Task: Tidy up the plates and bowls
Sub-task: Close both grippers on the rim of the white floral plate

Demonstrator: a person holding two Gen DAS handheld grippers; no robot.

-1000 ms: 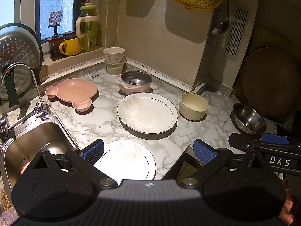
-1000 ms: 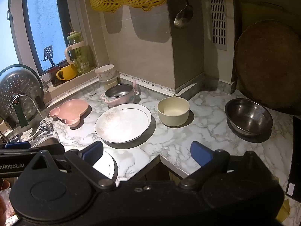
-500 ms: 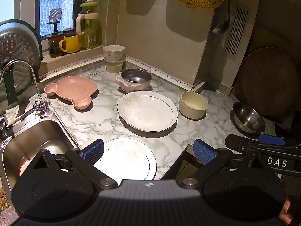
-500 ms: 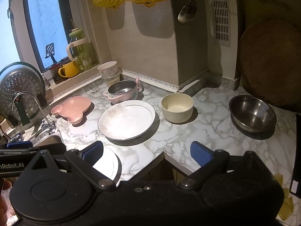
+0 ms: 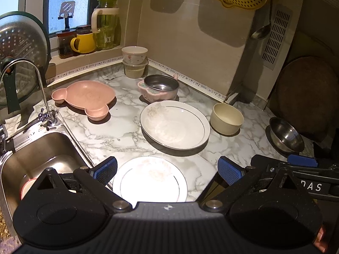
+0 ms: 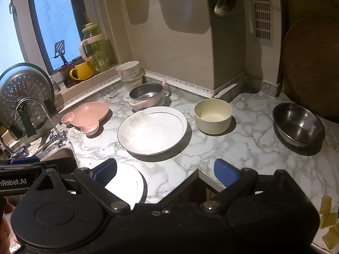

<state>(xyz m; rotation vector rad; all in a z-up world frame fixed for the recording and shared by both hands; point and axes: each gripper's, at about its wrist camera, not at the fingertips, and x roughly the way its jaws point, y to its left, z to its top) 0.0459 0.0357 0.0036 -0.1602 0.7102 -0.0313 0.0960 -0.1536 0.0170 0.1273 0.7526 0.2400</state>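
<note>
On the marble counter [image 5: 118,124] lie a small white plate [image 5: 150,180] at the front edge, a large white plate [image 5: 174,124] behind it, a pink bear-shaped plate [image 5: 84,96], a pink-handled steel bowl [image 5: 160,86], a cream bowl [image 5: 226,118], a steel bowl [image 5: 286,135] and two stacked bowls [image 5: 134,62] in the corner. My left gripper [image 5: 167,168] is open and empty just above the small plate. My right gripper [image 6: 165,171] is open and empty at the counter's front edge, before the large plate [image 6: 152,130] and the cream bowl [image 6: 213,116].
A steel sink [image 5: 36,158] with a tap [image 5: 40,89] is at the left. A strainer lid [image 5: 19,48] leans behind it. A yellow mug [image 5: 83,43] and a green jug [image 5: 106,25] stand on the sill. A round wooden board [image 5: 305,93] leans at the right.
Both grippers have drifted slightly forward and to the right over the counter. No dish has moved.
</note>
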